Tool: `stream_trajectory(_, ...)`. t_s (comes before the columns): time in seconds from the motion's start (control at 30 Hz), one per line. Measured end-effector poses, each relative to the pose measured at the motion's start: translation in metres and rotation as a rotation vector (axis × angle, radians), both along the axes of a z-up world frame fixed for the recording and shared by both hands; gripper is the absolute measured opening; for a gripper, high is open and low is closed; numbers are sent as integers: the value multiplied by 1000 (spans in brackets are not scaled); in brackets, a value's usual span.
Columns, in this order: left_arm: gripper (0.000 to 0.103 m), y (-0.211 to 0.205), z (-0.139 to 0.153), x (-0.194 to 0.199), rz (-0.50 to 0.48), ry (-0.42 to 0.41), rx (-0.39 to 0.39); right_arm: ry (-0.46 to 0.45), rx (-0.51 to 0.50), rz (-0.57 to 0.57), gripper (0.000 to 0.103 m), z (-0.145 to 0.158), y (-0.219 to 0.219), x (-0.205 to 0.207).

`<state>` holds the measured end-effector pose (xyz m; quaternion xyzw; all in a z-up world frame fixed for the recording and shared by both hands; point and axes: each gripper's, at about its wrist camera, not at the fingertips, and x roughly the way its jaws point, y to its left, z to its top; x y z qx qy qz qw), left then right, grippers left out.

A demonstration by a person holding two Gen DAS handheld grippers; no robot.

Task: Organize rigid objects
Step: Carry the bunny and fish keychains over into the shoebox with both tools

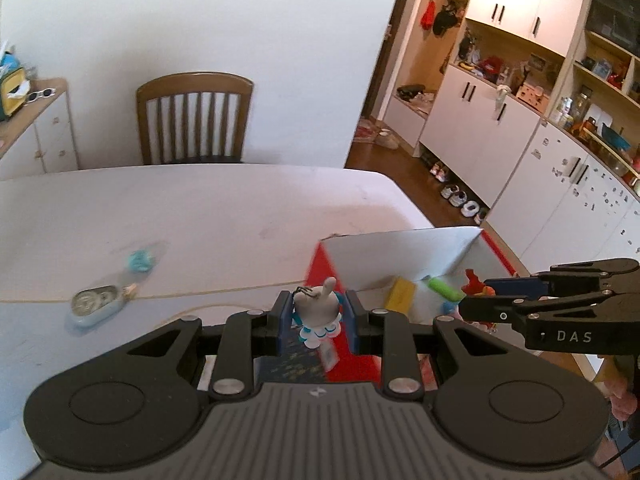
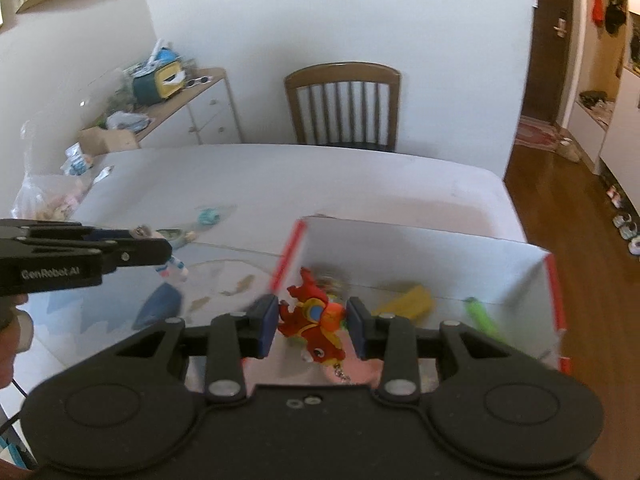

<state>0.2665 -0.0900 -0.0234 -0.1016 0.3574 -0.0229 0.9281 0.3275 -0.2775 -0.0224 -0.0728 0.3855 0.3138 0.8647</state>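
Note:
My left gripper is shut on a white and blue toy figure and holds it above the table beside the red-edged white box. It also shows in the right wrist view. My right gripper is over the box, jaws either side of a red dragon toy with a keychain; whether the pads touch it is unclear. Inside the box lie a yellow block and a green stick.
On the white table lie a teal small object and a pale blue oval tin. A wooden chair stands behind the table. A cluttered sideboard is at the left, with cabinets and shelves at the right.

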Motion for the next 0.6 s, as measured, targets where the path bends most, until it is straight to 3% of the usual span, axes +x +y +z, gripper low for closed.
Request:
stream_trajectory(0.33,26,-64,-6,42,-84,24,47,13,-15,-70,36,-15,-65,28)
stream_trajectory(0.6,26,-97,-33,72,-132,115,61,59,-35,-101,36,-41,-99,41)
